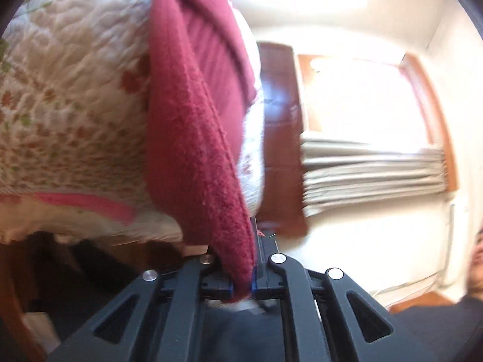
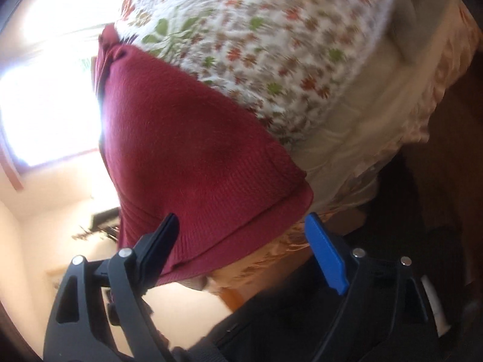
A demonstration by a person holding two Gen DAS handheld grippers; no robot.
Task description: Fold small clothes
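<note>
A dark red knitted garment (image 1: 187,150) hangs in the air in front of the flower-patterned quilt (image 1: 60,90) of a bed. My left gripper (image 1: 243,274) is shut on its fuzzy lower edge, and the cloth rises steeply from the jaws. In the right wrist view the same red garment (image 2: 187,157) spreads wide, its ribbed hem drooping between the fingers. My right gripper (image 2: 241,221) is open: the black finger (image 2: 163,241) touches the hem on the left, and the blue pad (image 2: 326,256) stands apart on the right. Both views are motion-blurred.
The quilt (image 2: 271,45) covers a bed with a pale frilled skirt (image 2: 377,138) down its side. A bright window with gathered curtains (image 1: 371,169) and dark wooden furniture (image 1: 277,126) lie behind. Dark floor (image 2: 437,196) shows beside the bed.
</note>
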